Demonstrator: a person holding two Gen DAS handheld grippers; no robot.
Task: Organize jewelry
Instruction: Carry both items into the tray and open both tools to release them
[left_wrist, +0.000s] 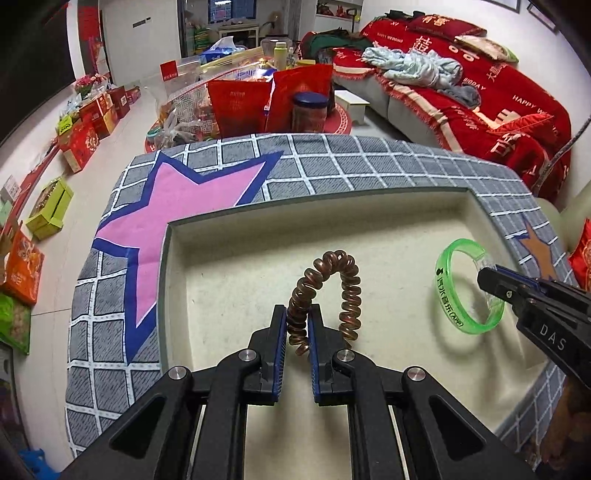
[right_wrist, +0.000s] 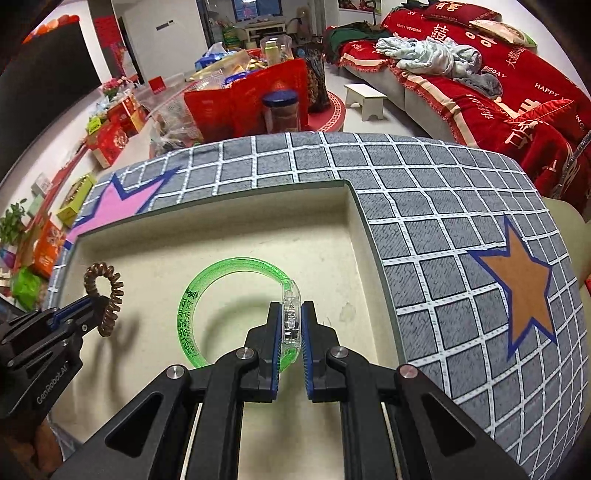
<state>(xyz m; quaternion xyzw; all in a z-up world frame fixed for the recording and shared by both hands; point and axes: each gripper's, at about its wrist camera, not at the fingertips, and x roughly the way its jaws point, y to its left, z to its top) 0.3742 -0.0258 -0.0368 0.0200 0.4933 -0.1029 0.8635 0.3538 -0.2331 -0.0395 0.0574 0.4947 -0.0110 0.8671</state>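
My left gripper (left_wrist: 298, 317) is shut on a brown spiral coil hair tie (left_wrist: 334, 284) and holds it above the cream floor of a shallow tray (left_wrist: 258, 266). It also shows in the right wrist view (right_wrist: 105, 295), at the left. My right gripper (right_wrist: 291, 314) is shut on the clear clasp of a green translucent bracelet (right_wrist: 207, 291), held over the tray (right_wrist: 207, 236). In the left wrist view the bracelet (left_wrist: 448, 291) hangs at the right, with the right gripper (left_wrist: 495, 282) on its clasp.
The tray lies on a grey checked cloth (left_wrist: 351, 166) with a pink star (left_wrist: 177, 199) and an orange star (right_wrist: 524, 291). Beyond it stand red bags (left_wrist: 266, 103) and a jar (left_wrist: 309, 112). A red-covered sofa (left_wrist: 480, 85) is at the right, boxes (left_wrist: 81, 140) on the floor at the left.
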